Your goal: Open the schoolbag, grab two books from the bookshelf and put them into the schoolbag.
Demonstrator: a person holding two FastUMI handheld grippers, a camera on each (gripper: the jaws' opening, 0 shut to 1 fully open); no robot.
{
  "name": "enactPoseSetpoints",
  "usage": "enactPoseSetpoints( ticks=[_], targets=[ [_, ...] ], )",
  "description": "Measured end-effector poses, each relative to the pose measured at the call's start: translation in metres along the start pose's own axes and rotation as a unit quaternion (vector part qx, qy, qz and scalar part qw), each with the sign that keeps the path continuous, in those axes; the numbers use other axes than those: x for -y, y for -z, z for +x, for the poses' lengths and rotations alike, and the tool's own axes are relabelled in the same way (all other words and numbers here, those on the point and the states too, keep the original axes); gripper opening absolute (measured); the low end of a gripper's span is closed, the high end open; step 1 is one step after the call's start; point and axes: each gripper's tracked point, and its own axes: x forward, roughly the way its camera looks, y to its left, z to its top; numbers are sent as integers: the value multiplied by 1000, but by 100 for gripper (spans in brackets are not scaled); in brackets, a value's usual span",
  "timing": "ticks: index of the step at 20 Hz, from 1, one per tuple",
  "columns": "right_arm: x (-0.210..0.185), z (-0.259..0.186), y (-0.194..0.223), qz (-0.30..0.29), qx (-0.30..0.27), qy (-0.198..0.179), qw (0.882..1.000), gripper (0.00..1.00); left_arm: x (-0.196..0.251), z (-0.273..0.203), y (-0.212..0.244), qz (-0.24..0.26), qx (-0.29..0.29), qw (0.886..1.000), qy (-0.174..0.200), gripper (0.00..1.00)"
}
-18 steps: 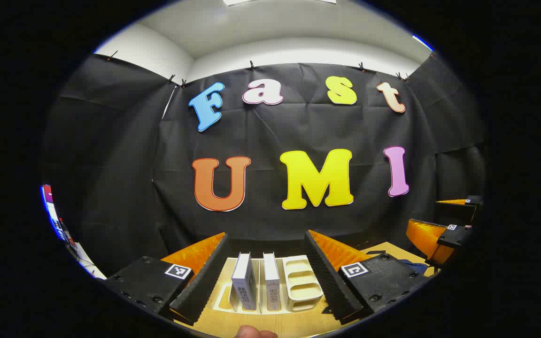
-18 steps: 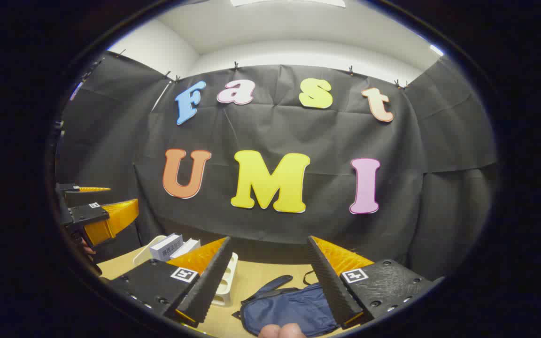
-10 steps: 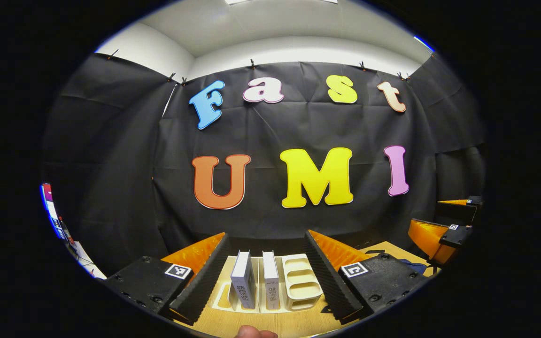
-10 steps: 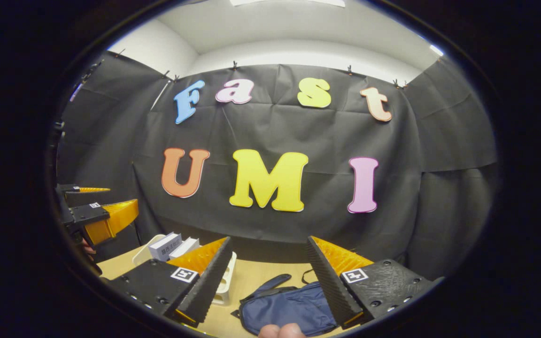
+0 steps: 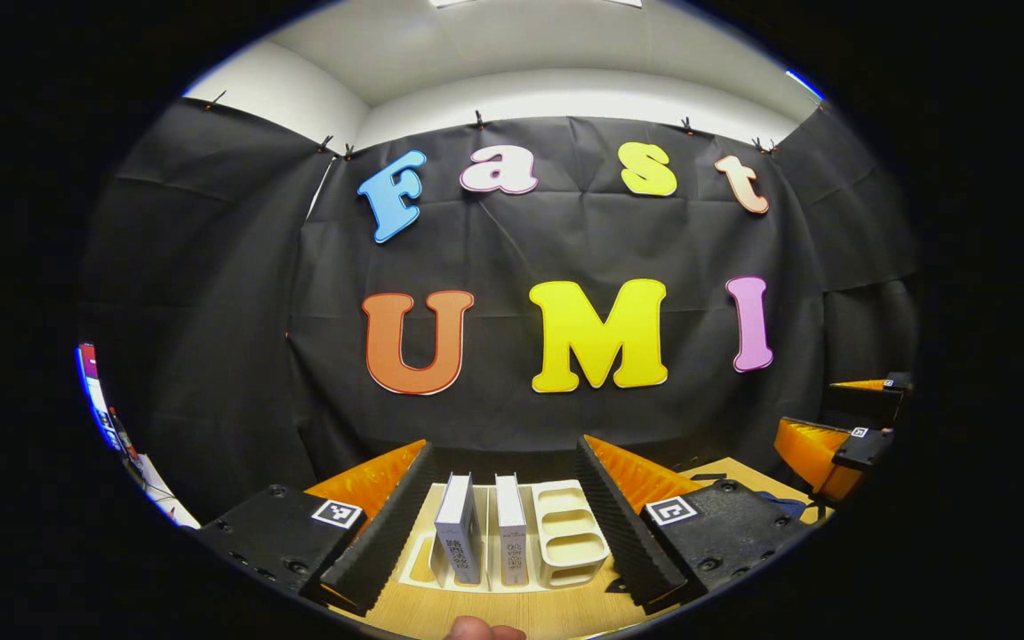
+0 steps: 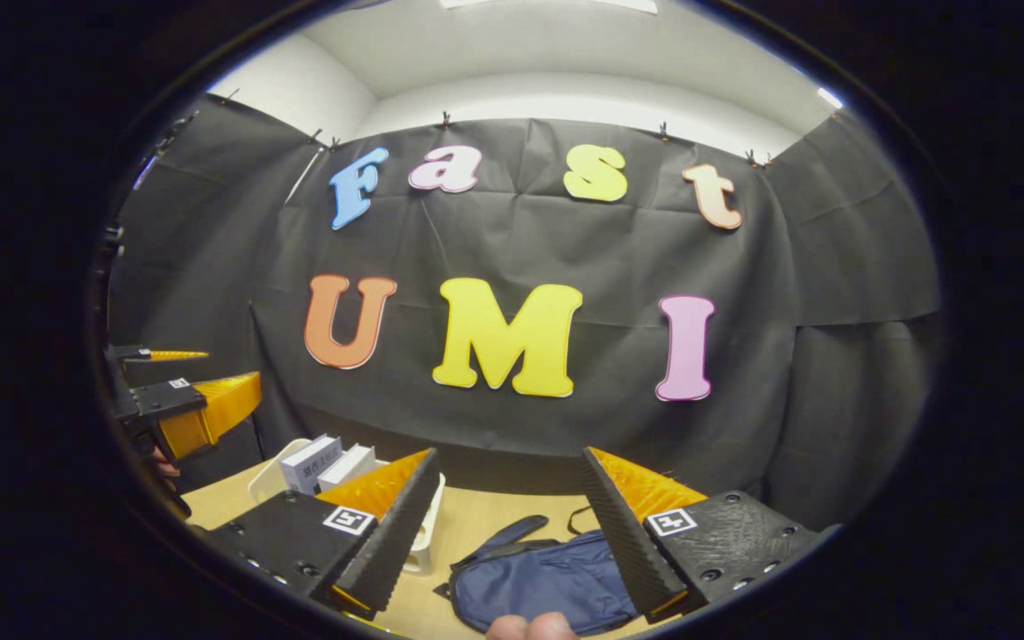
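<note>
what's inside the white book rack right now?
Two books stand upright, side by side, in the left slots of the white book rack; its right slots are empty. The books' lower edges are hidden by the rack's front wall.

both views low, facing wall, sharing bookshelf

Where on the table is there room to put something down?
Bare wood lies in front of the white bookshelf, and between the bookshelf and the blue schoolbag. The bookshelf's left slots are crowded with two upright books; its right slots stand free.
</note>
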Motion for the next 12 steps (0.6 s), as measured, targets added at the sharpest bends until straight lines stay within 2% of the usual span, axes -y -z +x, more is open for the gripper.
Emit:
enactPoseSetpoints(
  ticks=[6, 11, 12],
  targets=[
    [-8, 3, 42, -24, -51, -24, 998, 96, 2, -1, 6, 3, -3, 1000, 0, 99],
    [-17, 2, 111, -45, -133, -50, 989, 98, 1, -4, 8, 2, -6, 1000, -3, 99],
    [-19, 1, 126, -48, -150, -56, 986, 96, 0, -5, 9, 3, -7, 1000, -5, 99]
  ],
)
